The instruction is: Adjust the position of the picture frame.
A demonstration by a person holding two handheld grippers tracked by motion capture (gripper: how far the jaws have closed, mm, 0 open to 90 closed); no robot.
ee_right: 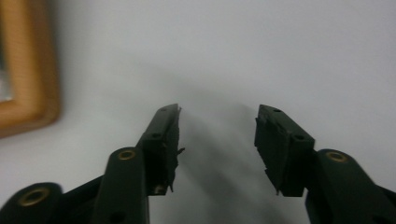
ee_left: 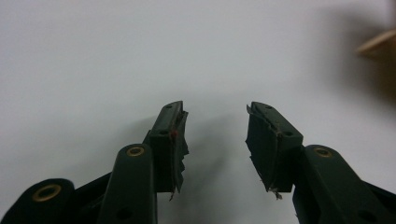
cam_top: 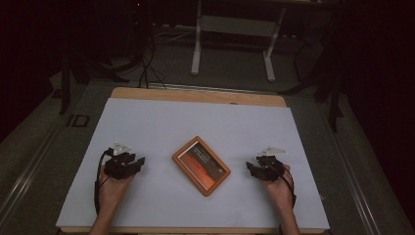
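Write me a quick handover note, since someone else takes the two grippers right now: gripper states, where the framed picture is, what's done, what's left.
Left gripper: jaws open, nothing between them, resting low on the white table sheet, left of the frame.
Right gripper: jaws open, nothing held, on the sheet right of the frame.
Wooden-framed picture: lies flat at the centre of the sheet, turned at an angle, between the two grippers and apart from both.
Done: nothing visible; the frame is untouched.
Left: probably reach in and grasp the frame by its edges.
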